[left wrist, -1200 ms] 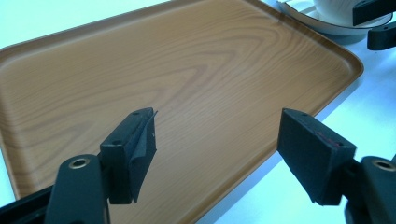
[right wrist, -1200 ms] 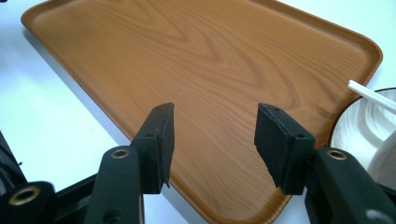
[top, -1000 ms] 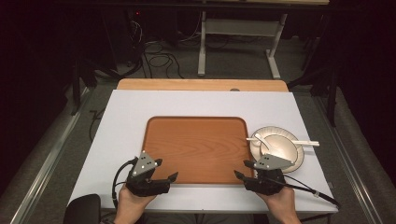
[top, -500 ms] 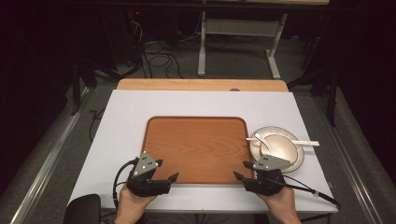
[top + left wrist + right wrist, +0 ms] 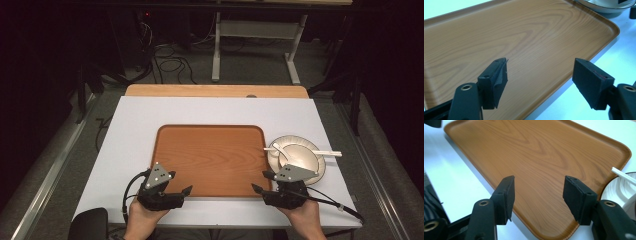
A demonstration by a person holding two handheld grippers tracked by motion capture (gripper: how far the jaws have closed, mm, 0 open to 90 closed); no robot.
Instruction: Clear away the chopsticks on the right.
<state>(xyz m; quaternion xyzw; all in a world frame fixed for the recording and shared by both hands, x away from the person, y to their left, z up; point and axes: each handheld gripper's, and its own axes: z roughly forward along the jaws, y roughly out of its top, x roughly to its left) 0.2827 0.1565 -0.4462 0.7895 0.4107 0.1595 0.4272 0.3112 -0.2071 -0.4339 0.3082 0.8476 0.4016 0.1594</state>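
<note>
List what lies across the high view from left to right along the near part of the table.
left gripper → wooden tray → right gripper → white plate with a bowl on it and white chopsticks laid across

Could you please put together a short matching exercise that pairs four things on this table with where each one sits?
Things:
1. brown wood-grain rectangular tray
2. round cream plate
3. left gripper
4. right gripper

Places:
A. at the tray's near right corner, jaws open
B. middle of the white table top
C. at the tray's near left corner, jaws open
D. on the table just right of the tray

Pairs: 1-B, 2-D, 3-C, 4-A
</note>
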